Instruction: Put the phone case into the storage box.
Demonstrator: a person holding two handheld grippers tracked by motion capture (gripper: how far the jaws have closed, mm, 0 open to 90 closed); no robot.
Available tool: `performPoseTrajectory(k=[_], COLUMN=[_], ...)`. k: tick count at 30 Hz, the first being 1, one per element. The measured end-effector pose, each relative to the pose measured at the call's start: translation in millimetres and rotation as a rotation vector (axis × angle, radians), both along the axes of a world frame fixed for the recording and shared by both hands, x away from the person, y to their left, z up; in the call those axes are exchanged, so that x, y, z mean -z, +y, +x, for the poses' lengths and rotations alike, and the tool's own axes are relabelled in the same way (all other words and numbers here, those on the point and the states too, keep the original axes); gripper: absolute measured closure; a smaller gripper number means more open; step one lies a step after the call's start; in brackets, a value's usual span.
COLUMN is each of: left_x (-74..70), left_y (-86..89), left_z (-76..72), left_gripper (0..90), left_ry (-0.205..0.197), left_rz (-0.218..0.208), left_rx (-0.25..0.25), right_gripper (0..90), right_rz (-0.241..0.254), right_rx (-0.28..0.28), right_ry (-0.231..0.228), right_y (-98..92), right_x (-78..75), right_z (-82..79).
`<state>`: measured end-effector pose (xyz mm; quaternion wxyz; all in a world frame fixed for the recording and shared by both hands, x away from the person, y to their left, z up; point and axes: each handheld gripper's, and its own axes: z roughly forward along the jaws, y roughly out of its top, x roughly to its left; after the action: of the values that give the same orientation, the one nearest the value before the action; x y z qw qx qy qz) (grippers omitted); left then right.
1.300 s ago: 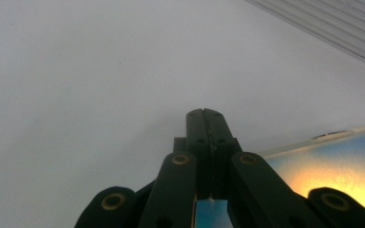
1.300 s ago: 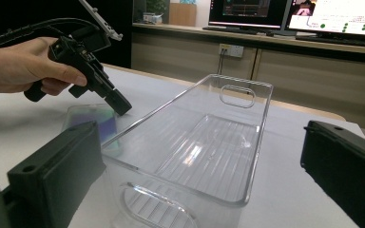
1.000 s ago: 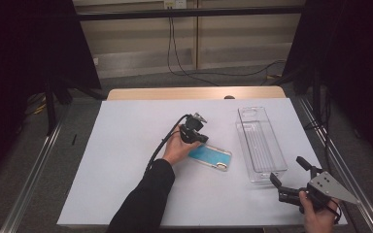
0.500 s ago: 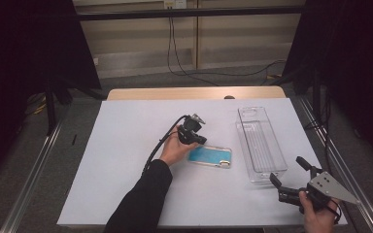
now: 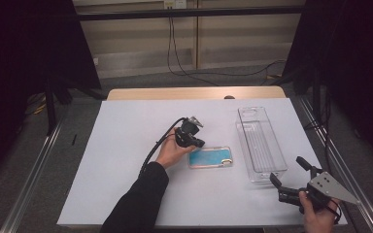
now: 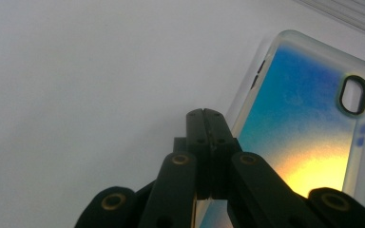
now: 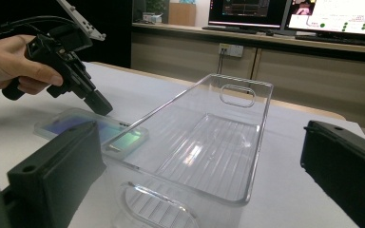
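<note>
A: Can any writing be read anywhere?

B: None. The monitors (image 7: 337,16) far beyond the right hand-held gripper (image 7: 209,166) show coloured panels and lines of print, but they are too small and blurred to read.

A: And the phone case (image 6: 309,128) just beside the left hand-held gripper (image 6: 208,116)?

B: It bears only colour, no lettering or brand.

Phone case (image 5: 211,157), blue-to-yellow, clear rim, flat on white table (image 5: 126,145) beside clear bin (image 5: 261,141).
</note>
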<state>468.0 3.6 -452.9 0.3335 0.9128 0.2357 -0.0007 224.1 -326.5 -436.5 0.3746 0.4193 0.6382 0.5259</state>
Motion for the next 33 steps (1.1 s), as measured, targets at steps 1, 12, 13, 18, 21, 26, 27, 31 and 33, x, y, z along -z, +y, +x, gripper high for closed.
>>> performPoseTrajectory(k=[1, 12, 13, 18, 21, 26, 27, 31, 33], left_x=[-0.2, -0.2, -0.2, -0.7, -0.5, -1.0, -1.1, -0.9, -0.8], left_y=[0.6, 7.7, 7.7, 9.9, 12.0, 14.3, 14.7, 17.1, 18.5], left_z=[-0.5, -6.1, -6.1, -8.4, -9.6, -12.9, -13.6, -15.3, -16.1], left_gripper=[90.0, 90.0, 90.0, 90.0, 90.0, 90.0, 90.0, 90.0, 90.0], left_ry=[-0.002, -0.001, -0.001, 0.003, 0.003, 0.004, 0.005, 0.007, 0.009], left_rz=[0.002, -0.002, -0.002, 0.001, -0.003, 0.000, 0.000, -0.004, -0.005], left_rx=[0.001, 0.008, 0.008, 0.014, 0.013, 0.014, 0.014, 0.014, 0.015], right_gripper=[0.0, 0.0, 0.0, 0.0, 0.0, 0.0, 0.0, 0.0, 0.0], right_rz=[0.000, -0.003, -0.002, -0.003, -0.002, -0.005, -0.006, -0.003, -0.004], right_rx=[0.000, 0.001, 0.003, 0.000, 0.001, 0.002, 0.001, 0.003, 0.001], right_ry=[0.001, 0.001, 0.000, 0.002, 0.000, 0.000, 0.002, 0.001, 0.000], right_y=[0.0, 0.1, 0.2, 0.0, 0.1, 0.2, 0.2, 0.4, 0.3], right_x=[0.1, -0.1, 0.0, 0.0, 0.0, 0.0, -0.1, -0.1, 0.0], right_z=[0.0, -0.3, -0.3, -0.2, -0.3, -0.2, -0.2, -0.3, -0.2])
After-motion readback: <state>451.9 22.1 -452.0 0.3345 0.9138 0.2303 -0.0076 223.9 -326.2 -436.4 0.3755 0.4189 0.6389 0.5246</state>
